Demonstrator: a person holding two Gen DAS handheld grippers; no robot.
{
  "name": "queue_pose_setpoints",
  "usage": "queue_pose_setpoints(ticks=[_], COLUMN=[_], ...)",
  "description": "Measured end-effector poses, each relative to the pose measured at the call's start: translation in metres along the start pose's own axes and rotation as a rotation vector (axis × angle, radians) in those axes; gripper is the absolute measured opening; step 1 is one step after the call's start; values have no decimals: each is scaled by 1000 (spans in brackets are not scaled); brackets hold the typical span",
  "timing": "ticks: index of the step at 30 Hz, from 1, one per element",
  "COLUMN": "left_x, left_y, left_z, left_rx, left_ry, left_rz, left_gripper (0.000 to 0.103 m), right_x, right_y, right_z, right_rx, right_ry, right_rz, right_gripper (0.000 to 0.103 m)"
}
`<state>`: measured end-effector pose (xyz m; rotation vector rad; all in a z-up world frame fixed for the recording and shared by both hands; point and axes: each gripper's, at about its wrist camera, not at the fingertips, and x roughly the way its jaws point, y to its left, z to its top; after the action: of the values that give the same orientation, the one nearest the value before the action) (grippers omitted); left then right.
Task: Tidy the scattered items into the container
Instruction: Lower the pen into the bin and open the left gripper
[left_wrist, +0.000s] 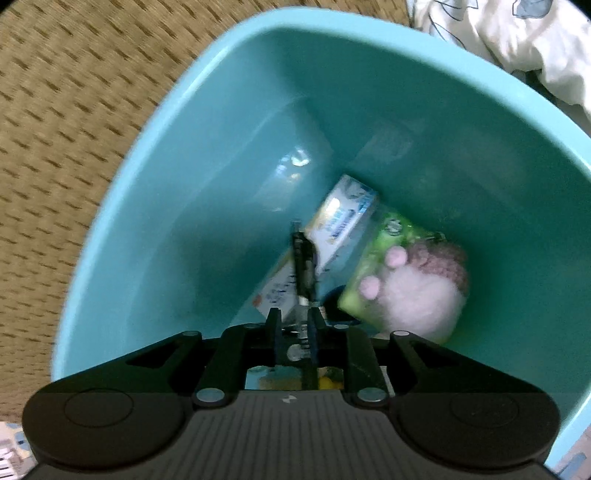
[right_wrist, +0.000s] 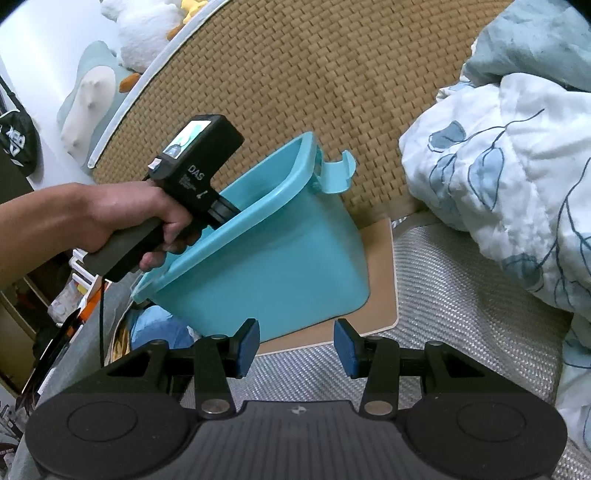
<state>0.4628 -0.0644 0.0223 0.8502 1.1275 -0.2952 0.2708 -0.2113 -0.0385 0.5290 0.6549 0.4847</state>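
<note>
Seen from the left wrist, my left gripper (left_wrist: 293, 314) reaches down inside the turquoise bin (left_wrist: 207, 122). Its fingers are shut on a slim black pen (left_wrist: 303, 258) that points toward the bin's floor. Below it lie a white and blue packet (left_wrist: 343, 218), a green packet (left_wrist: 388, 251), a pink and white plush toy (left_wrist: 424, 291) and another white packet (left_wrist: 275, 291). In the right wrist view my right gripper (right_wrist: 295, 347) stands open and holds nothing, in front of the bin (right_wrist: 280, 266). A hand (right_wrist: 147, 210) holds the left gripper's body (right_wrist: 199, 166) over the rim.
The bin rests on a tan board (right_wrist: 380, 280) over a silver woven mat (right_wrist: 461, 306) and a brown woven mat (right_wrist: 295, 74). A crumpled leaf-print quilt (right_wrist: 509, 166) lies to the right. Plush toys (right_wrist: 147, 29) sit at the far left edge.
</note>
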Motion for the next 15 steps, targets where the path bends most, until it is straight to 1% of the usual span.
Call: queue_pose_setpoints(ticks=[5, 6, 11, 15], left_x=[-41, -48, -80, -104], left_y=[4, 5, 9, 25], left_z=[-19, -23, -48, -53], left_rx=[-12, -20, -66, -118], left_ry=[-80, -88, -132, -188], left_rz=[33, 35, 57, 68], left_gripper=[21, 23, 24, 24], right_x=[-2, -2, 3, 4], right_y=[-6, -6, -1, 4], right_z=[1, 0, -3, -7], right_rx=[23, 18, -16, -51], right_ry=[-7, -7, 3, 16], right_rz=[-12, -13, -29, -34], right_gripper=[49, 49, 49, 49])
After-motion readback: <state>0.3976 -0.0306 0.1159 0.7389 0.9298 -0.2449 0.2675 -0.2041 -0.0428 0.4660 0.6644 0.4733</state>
